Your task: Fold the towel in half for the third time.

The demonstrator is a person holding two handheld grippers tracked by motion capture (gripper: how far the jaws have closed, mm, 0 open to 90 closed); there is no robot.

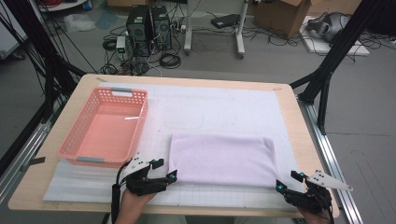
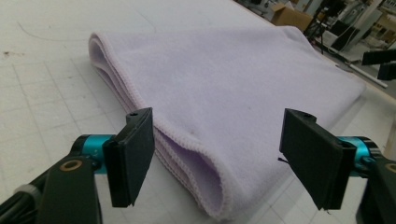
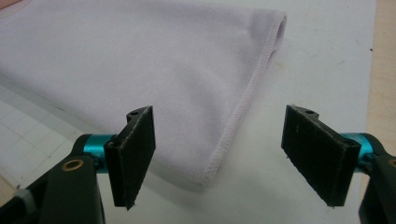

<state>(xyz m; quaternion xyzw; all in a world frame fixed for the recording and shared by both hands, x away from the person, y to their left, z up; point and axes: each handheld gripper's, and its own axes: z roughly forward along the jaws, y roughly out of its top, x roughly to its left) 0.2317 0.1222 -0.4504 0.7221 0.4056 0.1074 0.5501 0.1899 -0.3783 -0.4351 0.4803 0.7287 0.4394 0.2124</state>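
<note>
A folded lilac towel (image 1: 222, 158) lies flat on the white gridded mat (image 1: 215, 109) in the middle of the table. My left gripper (image 1: 164, 171) stands open at the towel's near left corner; in the left gripper view that folded corner (image 2: 205, 182) sits between the two black pads (image 2: 133, 154), untouched. My right gripper (image 1: 289, 181) is open just off the near right corner. In the right gripper view the stitched corner (image 3: 208, 175) lies ahead of the gap, nearer the left pad (image 3: 135, 151). Nothing is gripped.
A pink plastic basket (image 1: 84, 154) with nothing in it stands left of the towel, close to my left gripper. The wooden table edge (image 1: 299, 116) runs along the right. Beyond the table, the floor holds computer towers (image 1: 149, 25), cables and cardboard boxes (image 1: 280, 14).
</note>
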